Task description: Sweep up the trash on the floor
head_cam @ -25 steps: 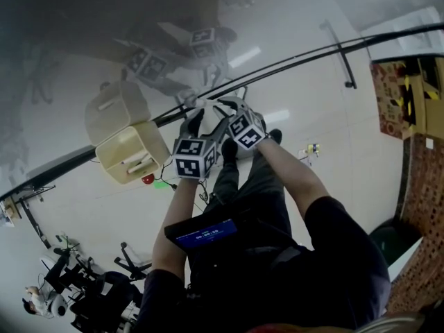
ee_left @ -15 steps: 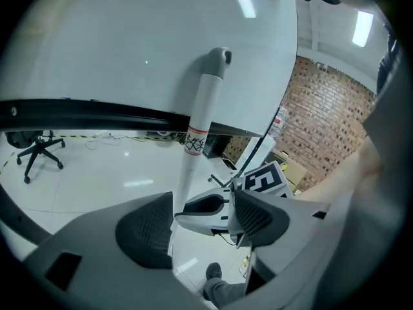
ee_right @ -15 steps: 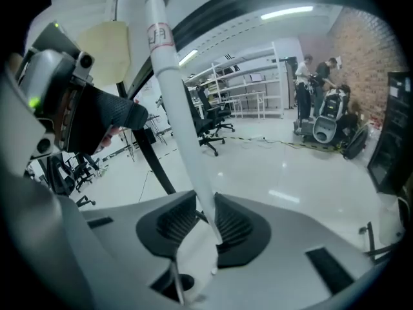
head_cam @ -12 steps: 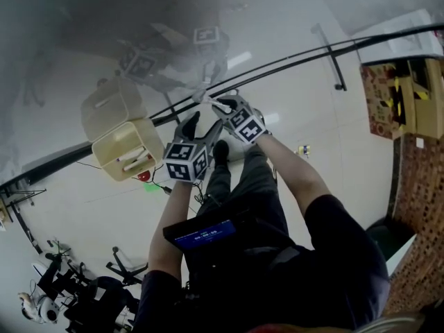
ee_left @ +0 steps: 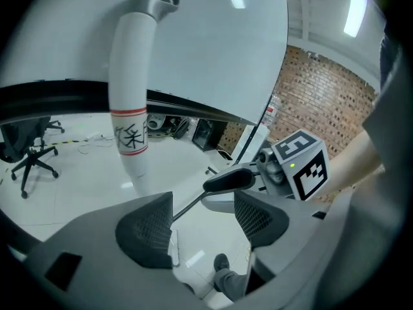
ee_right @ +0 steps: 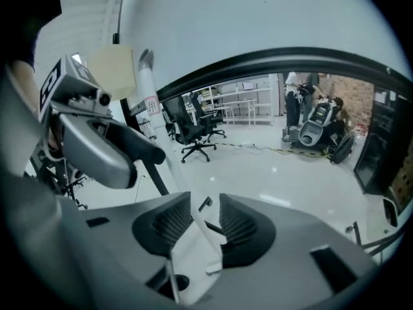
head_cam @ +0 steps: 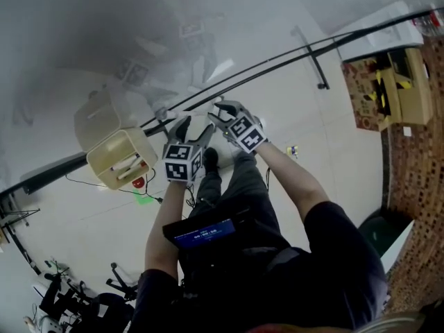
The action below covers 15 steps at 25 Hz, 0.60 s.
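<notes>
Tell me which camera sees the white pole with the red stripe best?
The left gripper view: the white pole with the red stripe stands close and large, grey cap and black marks plain. The right gripper view shows it small and far off. In the head view I cannot pick it out.

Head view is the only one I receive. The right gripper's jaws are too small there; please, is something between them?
Observer: Yes. In the right gripper view the right gripper has just been opening its jaws; a thin white piece stands between the pads, seemingly loose.
Operator: And the left one?
Observer: The left gripper stands wide open with nothing gripped; beyond it rises an upright white pole with a grey cap.
</notes>
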Each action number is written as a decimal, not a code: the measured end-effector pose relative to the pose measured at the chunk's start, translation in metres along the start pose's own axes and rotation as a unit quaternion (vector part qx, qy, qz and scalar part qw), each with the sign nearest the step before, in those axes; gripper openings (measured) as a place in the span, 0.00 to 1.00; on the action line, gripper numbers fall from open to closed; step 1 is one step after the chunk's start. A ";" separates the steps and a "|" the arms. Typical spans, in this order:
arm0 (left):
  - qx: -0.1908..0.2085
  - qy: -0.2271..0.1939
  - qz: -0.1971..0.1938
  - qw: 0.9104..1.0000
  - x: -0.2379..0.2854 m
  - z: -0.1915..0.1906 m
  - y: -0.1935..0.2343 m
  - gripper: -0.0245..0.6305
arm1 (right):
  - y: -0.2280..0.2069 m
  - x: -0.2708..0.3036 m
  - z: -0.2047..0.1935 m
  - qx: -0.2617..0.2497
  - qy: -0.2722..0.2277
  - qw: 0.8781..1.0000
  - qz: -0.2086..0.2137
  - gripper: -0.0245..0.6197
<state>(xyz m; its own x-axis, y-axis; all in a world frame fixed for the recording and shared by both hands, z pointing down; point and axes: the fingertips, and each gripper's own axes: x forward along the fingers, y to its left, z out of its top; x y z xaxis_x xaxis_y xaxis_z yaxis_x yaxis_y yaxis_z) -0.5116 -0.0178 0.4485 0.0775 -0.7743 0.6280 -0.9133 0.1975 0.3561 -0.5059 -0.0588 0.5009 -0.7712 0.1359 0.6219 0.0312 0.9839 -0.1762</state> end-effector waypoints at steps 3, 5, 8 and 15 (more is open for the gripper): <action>0.013 0.023 0.022 0.999 0.002 -0.011 0.011 0.48 | 0.001 -0.009 -0.008 0.005 0.007 1.000 -0.004 0.29; 0.020 0.036 0.019 0.999 0.001 -0.021 0.010 0.48 | 0.004 -0.010 -0.013 0.008 0.011 1.000 -0.001 0.29; 0.025 0.047 0.006 0.999 -0.002 -0.038 0.002 0.48 | 0.009 -0.009 -0.018 0.005 0.016 1.000 0.002 0.29; 0.042 0.029 -0.052 0.997 0.005 -0.028 -0.033 0.34 | -0.002 -0.028 -0.016 0.009 0.014 1.000 -0.020 0.29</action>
<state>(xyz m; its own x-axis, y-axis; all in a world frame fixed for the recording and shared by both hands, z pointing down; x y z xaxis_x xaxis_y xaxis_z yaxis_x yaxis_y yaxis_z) -0.4700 -0.0113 0.4598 0.1950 -0.7515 0.6303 -0.9291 0.0642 0.3641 -0.4747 -0.0630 0.4958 -0.7537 0.1008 0.6494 -0.0103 0.9862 -0.1650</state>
